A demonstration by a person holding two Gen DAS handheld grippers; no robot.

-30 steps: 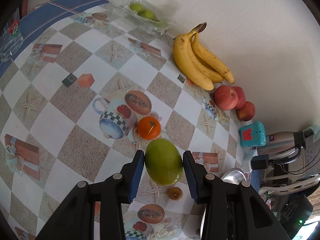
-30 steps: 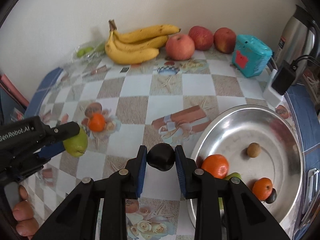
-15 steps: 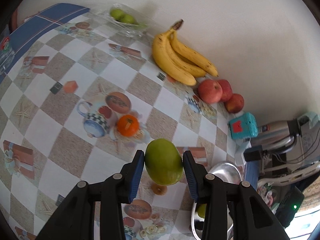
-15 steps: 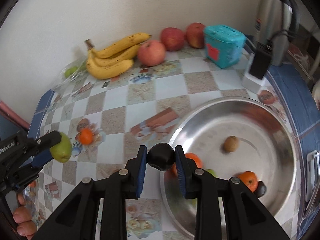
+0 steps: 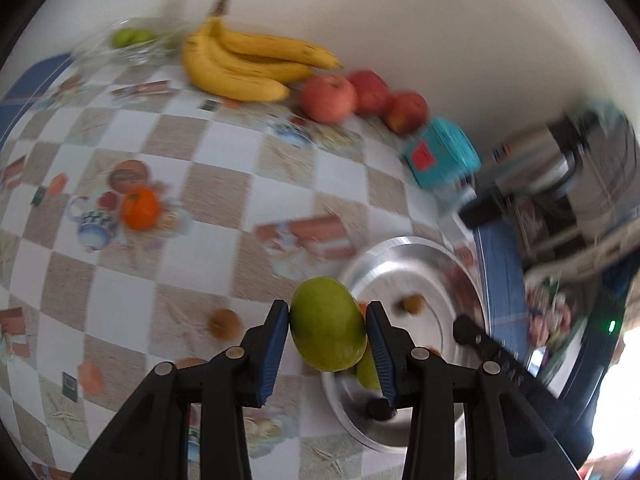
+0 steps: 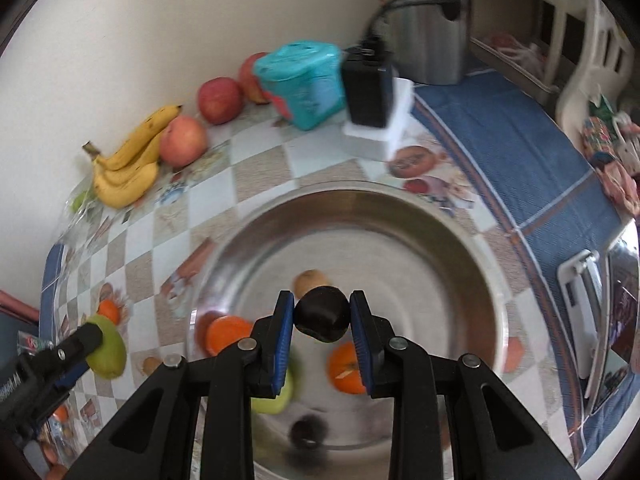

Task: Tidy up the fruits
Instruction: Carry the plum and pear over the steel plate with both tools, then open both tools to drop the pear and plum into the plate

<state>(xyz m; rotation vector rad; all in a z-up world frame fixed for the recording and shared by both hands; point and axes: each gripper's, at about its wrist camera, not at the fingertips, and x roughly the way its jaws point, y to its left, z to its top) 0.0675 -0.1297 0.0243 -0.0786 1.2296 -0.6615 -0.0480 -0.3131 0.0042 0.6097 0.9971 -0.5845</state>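
Both tools carry fruit toward the steel bowl (image 6: pixel 420 216) on the checked worktop (image 5: pixel 208 152): the left tool (image 5: pixel 327 334) is clamped on a green mango (image 5: pixel 328 324) at lower centre of its view, right at the bowl's near rim, while the right tool (image 6: pixel 322 322), jaws narrow, grips a small dark round fruit (image 6: pixel 322 313) at the centre of its view, above the bowl's interior. In the bowl lie 2 oranges (image 6: pixel 225 334), a green fruit and a small brown one; 1 orange (image 5: pixel 140 208) and a small brown fruit (image 5: pixel 225 323) lie on the cloth outside it, with bananas (image 5: pixel 244 68) and apples (image 5: pixel 328 98) along the wall at the top of the frame. Both tools point steeply downward. To finish well, each fruit should probably be lowered close to the bowl's floor over a bare patch before the jaws part, so it neither bounces nor bruises what lies there; the mango likely needs to clear the rim first, and releasing 1 at a time would keep the tools apart.
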